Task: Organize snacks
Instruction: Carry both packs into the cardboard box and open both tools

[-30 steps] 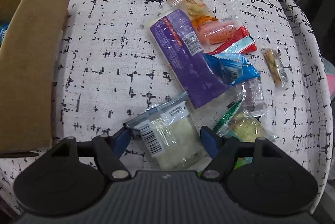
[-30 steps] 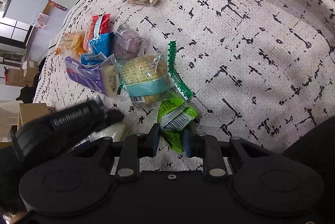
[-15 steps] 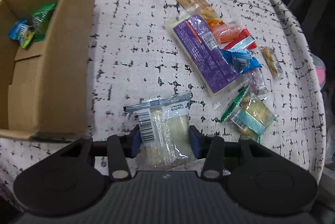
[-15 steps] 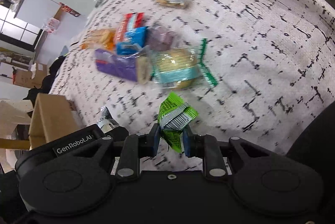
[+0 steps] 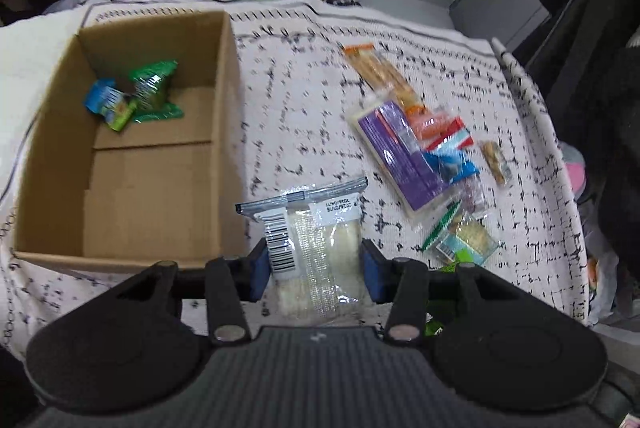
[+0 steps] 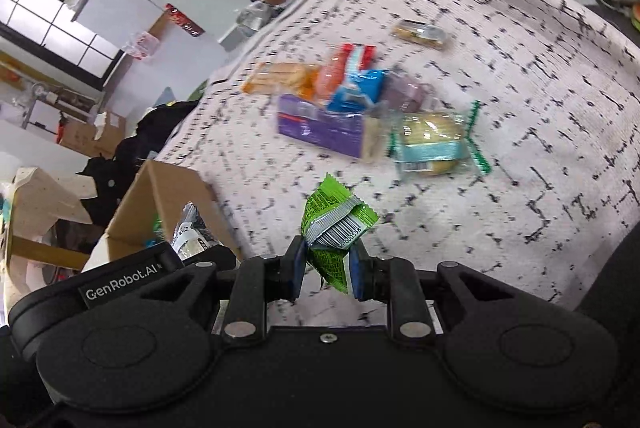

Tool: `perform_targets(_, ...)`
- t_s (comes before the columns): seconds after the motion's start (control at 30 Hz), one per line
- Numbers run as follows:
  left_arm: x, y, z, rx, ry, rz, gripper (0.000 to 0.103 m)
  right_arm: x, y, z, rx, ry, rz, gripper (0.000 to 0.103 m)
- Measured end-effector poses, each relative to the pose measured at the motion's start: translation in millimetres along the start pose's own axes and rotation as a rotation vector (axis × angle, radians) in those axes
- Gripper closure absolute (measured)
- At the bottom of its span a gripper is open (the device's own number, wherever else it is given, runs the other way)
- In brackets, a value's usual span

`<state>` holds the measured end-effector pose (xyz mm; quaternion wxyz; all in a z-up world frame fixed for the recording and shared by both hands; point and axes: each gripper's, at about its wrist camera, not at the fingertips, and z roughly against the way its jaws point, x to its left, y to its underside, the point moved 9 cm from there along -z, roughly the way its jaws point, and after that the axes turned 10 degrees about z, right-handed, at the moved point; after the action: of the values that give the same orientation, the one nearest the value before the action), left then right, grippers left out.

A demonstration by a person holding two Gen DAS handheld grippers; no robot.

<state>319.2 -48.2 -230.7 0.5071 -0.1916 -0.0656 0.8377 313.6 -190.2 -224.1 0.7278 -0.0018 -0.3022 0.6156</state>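
Sitting between left tool [image 5: 314, 270] pads, clear snack pack [image 5: 316, 248]; green packet [image 6: 334, 232] likewise right.

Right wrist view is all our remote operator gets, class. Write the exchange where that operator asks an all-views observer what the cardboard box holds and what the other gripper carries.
Operator: I see only a corner of the cardboard box. What is inside?
Observer: The left wrist view looks down into it: a green packet and a blue packet lie at the far end.
Operator: Is the rest of the box free?
Observer: Yes, the near part of its floor is bare cardboard.
Operator: What does the left gripper carry?
Observer: A clear packet of pale snack with a barcode, held between its blue pads, in the air just right of the box's near corner.
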Motion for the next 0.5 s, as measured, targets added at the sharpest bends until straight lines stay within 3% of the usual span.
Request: perform_targets(0.5,36,-38,36,-0.062,0.019,0.051,0.057,70,-16,4,-0.022,-0.069,0.099,0.081)
